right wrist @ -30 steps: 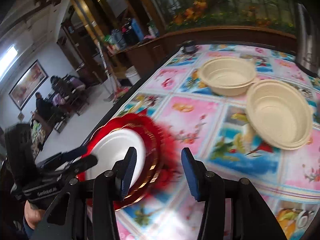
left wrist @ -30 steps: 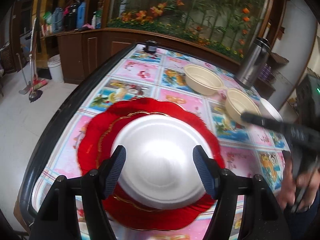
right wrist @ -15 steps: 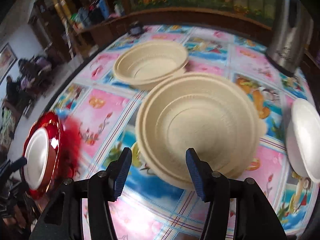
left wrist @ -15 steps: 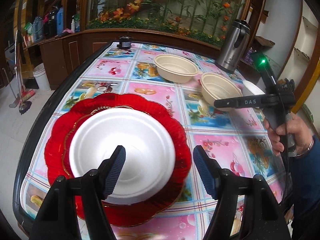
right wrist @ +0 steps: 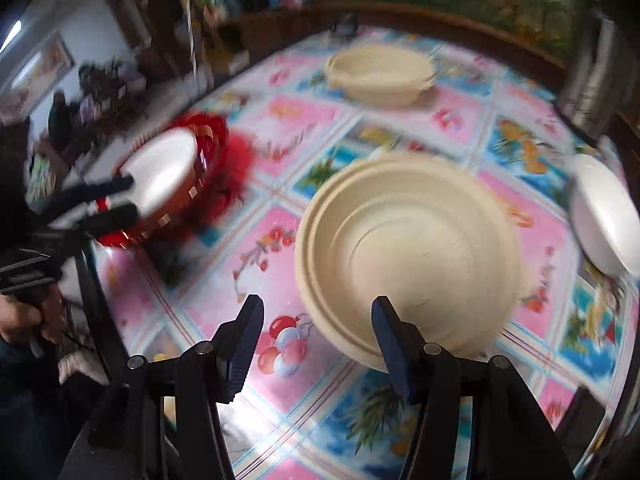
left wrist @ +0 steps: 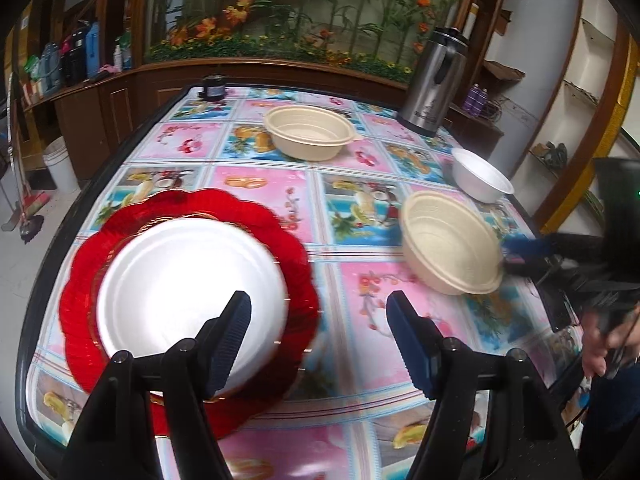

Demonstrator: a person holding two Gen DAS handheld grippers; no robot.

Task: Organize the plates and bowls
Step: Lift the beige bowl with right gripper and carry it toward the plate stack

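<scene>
Table: one, a dark-rimmed table (left wrist: 48, 240) under a glossy plastic cloth printed in pink and blue fruit squares.
Red plate: one, a large scalloped red plate with gilt trim (left wrist: 80, 276), translucent like glass or plastic, at the near left of the table.
White plate: one, a round white foam plate (left wrist: 176, 280), smooth and matte, lying centred on the red plate.
Cream bowls: two round cream fibre bowls with stepped ribbed walls; the near cream bowl (right wrist: 408, 248) sits at the near right, the far cream bowl (left wrist: 310, 132) at the far middle, well apart.
White bowl: one small smooth white foam bowl (left wrist: 482, 176), far right, just beyond the near cream bowl.
Flask: one tall brushed-steel flask with a black lid and handle (left wrist: 436, 84), upright at the far right edge.
Dark jar: one small dark jar (left wrist: 214, 87) at the far left edge; too small to tell more.
Left gripper: black frame with ribbed blue pads, the left gripper (left wrist: 318, 344) hangs released over the near edge of the red plate, nothing between its pads.
Right gripper: same build, the right gripper (right wrist: 318, 344) is unclenched at the near rim of the near cream bowl, one pad in front of that rim; blur hides whether it touches.
Hands: a hand on each handle, at the picture edges.
</scene>
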